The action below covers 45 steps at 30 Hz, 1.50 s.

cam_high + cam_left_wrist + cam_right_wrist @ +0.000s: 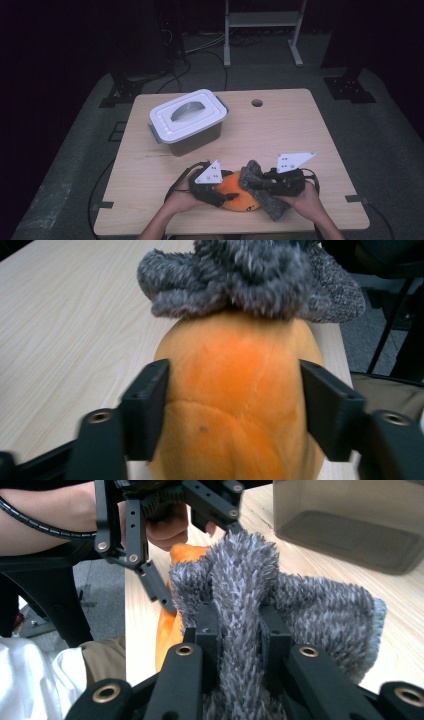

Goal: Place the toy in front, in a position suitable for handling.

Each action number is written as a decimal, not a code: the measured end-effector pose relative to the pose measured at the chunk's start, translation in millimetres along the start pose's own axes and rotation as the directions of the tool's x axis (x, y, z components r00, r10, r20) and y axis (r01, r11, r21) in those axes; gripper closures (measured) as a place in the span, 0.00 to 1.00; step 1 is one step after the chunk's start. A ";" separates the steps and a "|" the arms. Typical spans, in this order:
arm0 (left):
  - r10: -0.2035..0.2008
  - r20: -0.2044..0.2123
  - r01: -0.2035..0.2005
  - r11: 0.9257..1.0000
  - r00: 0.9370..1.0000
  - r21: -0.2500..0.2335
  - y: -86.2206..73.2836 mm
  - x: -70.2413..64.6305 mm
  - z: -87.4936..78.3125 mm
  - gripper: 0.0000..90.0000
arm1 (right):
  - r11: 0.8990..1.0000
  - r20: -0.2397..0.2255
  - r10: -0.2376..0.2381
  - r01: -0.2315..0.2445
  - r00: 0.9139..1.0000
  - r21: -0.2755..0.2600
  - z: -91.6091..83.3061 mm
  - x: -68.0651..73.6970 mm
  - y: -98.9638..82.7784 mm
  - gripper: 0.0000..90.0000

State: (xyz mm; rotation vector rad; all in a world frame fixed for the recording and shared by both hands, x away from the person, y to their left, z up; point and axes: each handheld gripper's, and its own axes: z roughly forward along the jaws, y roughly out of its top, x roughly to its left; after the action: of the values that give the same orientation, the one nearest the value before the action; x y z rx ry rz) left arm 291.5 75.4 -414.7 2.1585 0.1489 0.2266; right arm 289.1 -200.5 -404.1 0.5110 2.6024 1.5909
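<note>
An orange soft round thing [234, 194] lies near the table's front edge. My left gripper [219, 196] is shut on it: in the left gripper view the two black jaws press on the orange sides [235, 405]. A grey fuzzy cloth [272, 207] lies over the far end of the orange thing [167, 630] and hangs off to the right. My right gripper [254, 182] is shut on a fold of this grey cloth [320, 615], the pile bulging up between its jaws [240, 625]. The grey cloth [240, 280] hides the orange thing's far end.
A grey box with a white clip-on lid [187, 120] stands at the table's back left; its wall [350, 525] is close beyond the cloth. The wooden table [300, 140] has a round hole [257, 103] at the back. A white frame [262, 30] stands on the floor behind.
</note>
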 end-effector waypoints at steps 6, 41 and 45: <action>0.015 -0.073 -0.023 0.995 0.997 -0.100 1.0 -0.5 2.0 0.49 | 0.998 0.024 0.054 -0.053 0.998 -0.020 -14.0 -11.0 -6.2 0.83; -0.103 0.019 0.103 0.995 0.995 -0.008 -12.0 14.6 -7.8 0.29 | 0.996 -0.004 0.070 -0.069 0.998 0.055 -14.2 -14.2 -18.6 0.83; -0.036 0.006 0.036 0.999 0.999 -0.006 -4.4 5.8 -4.7 0.37 | 0.999 0.013 0.045 -0.045 0.999 0.002 -18.6 -8.7 -7.2 0.83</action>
State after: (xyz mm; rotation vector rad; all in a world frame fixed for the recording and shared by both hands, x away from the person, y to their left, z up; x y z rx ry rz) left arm 296.0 82.8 -415.1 2.1484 0.1835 0.1992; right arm 291.5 -222.1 -402.7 0.5821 2.6016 1.5917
